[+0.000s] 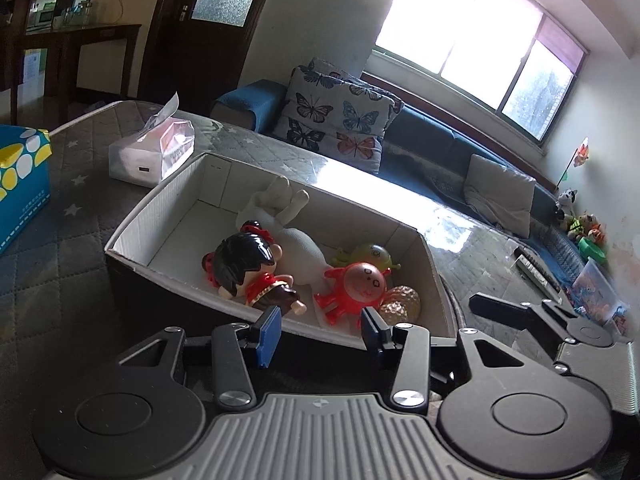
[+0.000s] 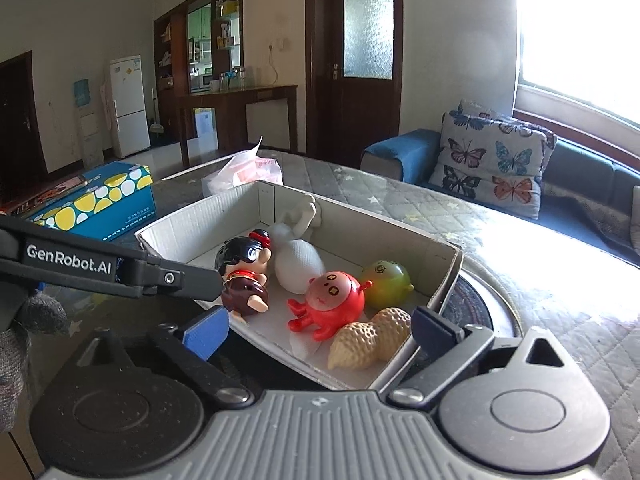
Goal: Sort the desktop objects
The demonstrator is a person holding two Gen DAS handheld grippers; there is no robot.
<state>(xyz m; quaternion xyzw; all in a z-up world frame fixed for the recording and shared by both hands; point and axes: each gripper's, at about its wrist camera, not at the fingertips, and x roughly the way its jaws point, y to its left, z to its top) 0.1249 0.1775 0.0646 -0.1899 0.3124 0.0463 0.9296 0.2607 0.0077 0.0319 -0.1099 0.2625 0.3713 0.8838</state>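
Note:
An open cardboard box [image 1: 176,216] [image 2: 224,216] on the quilted table holds a black-haired doll in red [image 1: 248,268] [image 2: 244,276], a white plush [image 1: 292,236] [image 2: 298,264], a red round-headed toy [image 1: 356,284] [image 2: 332,300], a yellow-green toy [image 1: 370,254] [image 2: 386,282] and a peanut toy [image 1: 402,304] [image 2: 372,344]. My left gripper [image 1: 320,334] stands open just short of the box's near wall, with nothing between its pads. My right gripper [image 2: 322,330] is wide open; the box's near corner and the peanut lie between its fingers, untouched. One left finger [image 2: 120,272] crosses the right wrist view.
A tissue pack [image 1: 152,152] [image 2: 248,172] and a blue spotted carton [image 1: 20,184] [image 2: 100,204] stand beyond the box. A dark round mat [image 2: 480,304] lies under the box's right end. A sofa with a butterfly cushion [image 1: 332,116] runs behind the table. A gloved hand [image 2: 28,320] is at left.

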